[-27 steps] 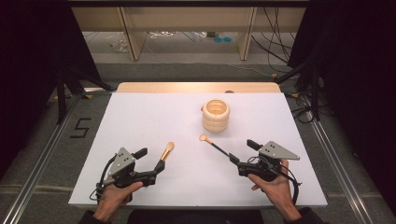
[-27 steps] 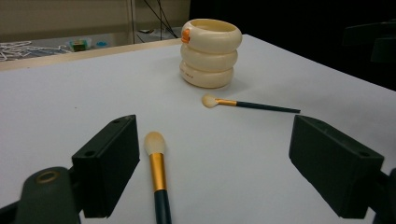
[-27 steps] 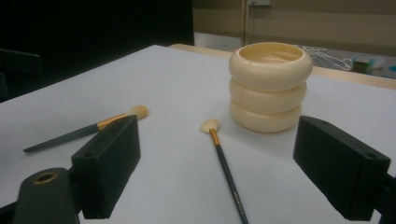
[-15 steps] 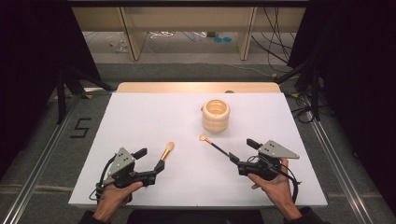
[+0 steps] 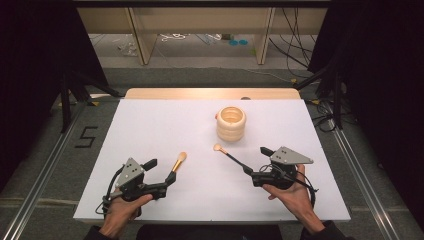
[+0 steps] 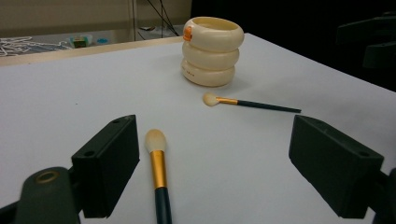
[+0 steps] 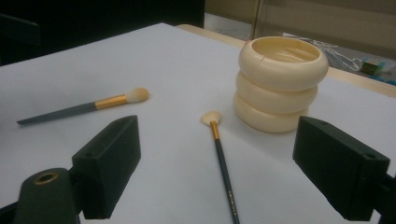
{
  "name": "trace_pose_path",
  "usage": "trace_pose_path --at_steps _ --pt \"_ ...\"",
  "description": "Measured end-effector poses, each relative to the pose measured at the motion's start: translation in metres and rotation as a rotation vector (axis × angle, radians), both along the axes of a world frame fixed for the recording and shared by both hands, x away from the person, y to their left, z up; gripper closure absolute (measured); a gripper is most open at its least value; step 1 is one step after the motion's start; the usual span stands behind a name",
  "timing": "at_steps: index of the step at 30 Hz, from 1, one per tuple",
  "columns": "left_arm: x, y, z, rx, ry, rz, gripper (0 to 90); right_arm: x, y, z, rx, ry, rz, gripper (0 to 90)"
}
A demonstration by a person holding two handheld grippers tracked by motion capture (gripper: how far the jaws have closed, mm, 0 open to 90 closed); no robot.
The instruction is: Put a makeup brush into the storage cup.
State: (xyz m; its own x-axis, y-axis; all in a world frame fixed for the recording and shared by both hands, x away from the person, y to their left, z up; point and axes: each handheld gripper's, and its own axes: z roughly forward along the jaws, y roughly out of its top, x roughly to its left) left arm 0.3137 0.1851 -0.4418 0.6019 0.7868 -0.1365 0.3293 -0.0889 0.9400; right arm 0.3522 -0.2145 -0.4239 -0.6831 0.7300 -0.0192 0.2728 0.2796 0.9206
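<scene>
White table top [image 5: 150,130], grey floor [image 5: 200,77], wooden shelf legs [image 5: 142,42], black curtains [image 5: 30,60], loose cables [image 5: 295,35]

Open counter [image 5: 150,125] is left around both brushes; passage toward the far right is blocked by the ringed cream holder [image 5: 231,122].

High view: white table top [image 5: 165,125] evenly lit from above, no glare; surroundings fall to near black at both sides. Soft, short shadows under the cream ringed holder [image 5: 231,123]. Both gripper views dimmer, slightly warm and grainy. Near jaws soft, out of focus; brushes and holder reasonably sharp. Background beyond the table blurred. No motion blur noted.
</scene>
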Motion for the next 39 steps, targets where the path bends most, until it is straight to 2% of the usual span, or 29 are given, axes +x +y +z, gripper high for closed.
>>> trace_pose_path --at_steps 7,8,12,14,15,16,18,19,22,24,27,28,30,32,33,34,39 --pt "0.000 0.000 0.000 0.001 0.000 -0.001 15.8 0.012 0.005 0.002 -0.038 0.028 0.026 15.7" --pt "0.000 0.000 0.000 0.002 0.002 0.000 15.9 0.017 0.007 0.005 -0.070 0.051 0.034 15.7" --pt "0.000 0.000 0.000 0.001 0.000 -0.001 15.9 0.027 0.011 0.007 -0.109 0.081 0.048 15.8" --pt "0.000 0.000 0.000 0.001 0.001 -0.002 15.9 0.034 0.014 0.008 -0.135 0.115 0.066 15.7" --pt "0.000 0.001 0.000 -0.001 -0.005 -0.003 15.8 0.036 0.015 0.009 -0.141 0.117 0.068 15.7" --pt "0.000 0.000 0.001 -0.002 -0.004 -0.003 15.9 0.043 0.017 0.009 -0.167 0.141 0.086 15.9" --pt "0.000 0.000 0.000 0.001 -0.005 -0.005 15.9 0.045 0.018 0.009 -0.176 0.147 0.087 15.9" --pt "0.000 0.000 0.000 -0.001 -0.002 -0.004 15.9 0.051 0.021 0.008 -0.199 0.166 0.096 16.1" --pt "0.000 0.001 0.001 -0.001 -0.005 -0.004 15.9 0.056 0.024 0.007 -0.223 0.181 0.104 16.8" --pt "0.000 0.000 0.000 -0.003 0.006 -0.006 15.8 0.061 0.028 0.006 -0.251 0.208 0.126 18.8" --pt "0.001 0.000 0.001 -0.004 0.008 -0.006 15.8 0.068 0.034 0.004 -0.255 0.218 0.131 19.7" --pt "0.001 0.000 0.000 -0.004 0.009 -0.008 15.9 0.075 0.039 0.004 -0.291 0.228 0.148 22.3" --pt "0.001 0.000 0.000 -0.003 0.011 -0.008 15.9 0.077 0.042 0.003 -0.292 0.231 0.147 22.9" --pt "0.001 0.001 0.000 -0.011 0.005 -0.011 15.8 0.085 0.050 0.001 -0.332 0.266 0.177 23.7" --pt "0.001 0.001 0.000 -0.012 0.003 -0.011 15.9 0.088 0.053 0.000 -0.348 0.268 0.178 24.1" --pt "0.001 0.001 0.000 -0.011 0.004 -0.010 15.9 0.089 0.056 0.000 -0.361 0.293 0.170 24.6" --pt "0.001 0.001 0.001 -0.007 0.009 -0.007 15.9 0.099 0.065 -0.005 -0.418 0.321 0.186 25.3"
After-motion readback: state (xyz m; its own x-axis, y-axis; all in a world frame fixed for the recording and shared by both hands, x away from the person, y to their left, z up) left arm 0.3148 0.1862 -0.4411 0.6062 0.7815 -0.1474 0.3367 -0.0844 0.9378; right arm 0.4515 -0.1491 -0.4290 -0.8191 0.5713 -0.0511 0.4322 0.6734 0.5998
